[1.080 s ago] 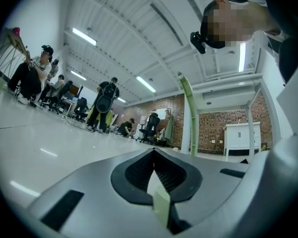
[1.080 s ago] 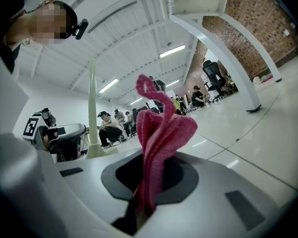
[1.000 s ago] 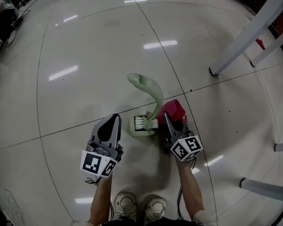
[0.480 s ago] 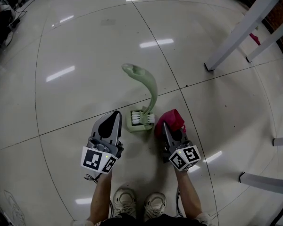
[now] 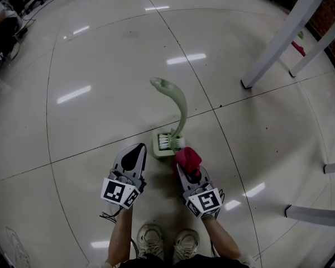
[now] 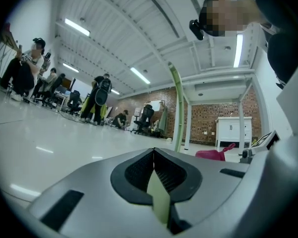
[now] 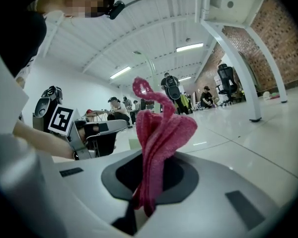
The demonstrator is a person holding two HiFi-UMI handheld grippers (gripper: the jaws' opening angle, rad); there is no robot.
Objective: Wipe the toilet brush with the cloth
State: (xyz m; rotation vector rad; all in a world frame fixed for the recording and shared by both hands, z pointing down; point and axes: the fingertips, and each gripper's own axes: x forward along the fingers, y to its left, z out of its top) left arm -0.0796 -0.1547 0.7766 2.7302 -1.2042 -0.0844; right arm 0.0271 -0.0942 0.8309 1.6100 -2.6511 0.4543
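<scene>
Clearly the wiping has not got far. The toilet brush (image 5: 182,106) stands upright on the floor (image 5: 95,121), its bristle end seated in the pale green holder (image 5: 162,148) and its curved handle rising away from the person. It looks untouched: nothing grips it, and it has not been lifted out of the holder.

The right fingers (image 5: 186,178) are clamped together on the red cloth (image 5: 188,157), which bunches up in folds above their tips. In the head view the cloth sits just beside the holder's near right corner; I cannot tell whether it touches it.

The left fingers (image 5: 135,156) are closed tip to tip, with nothing sticking out past them. A pale sliver shows in the slot behind the tips, and I cannot tell what it is. They hover just to the left of the holder, apart from it.

So the cloth is in hand and brought close. What remains, as I judge it, is nearly everything: steadying the brush, probably with the left side, and running the cloth along the handle and head.
</scene>
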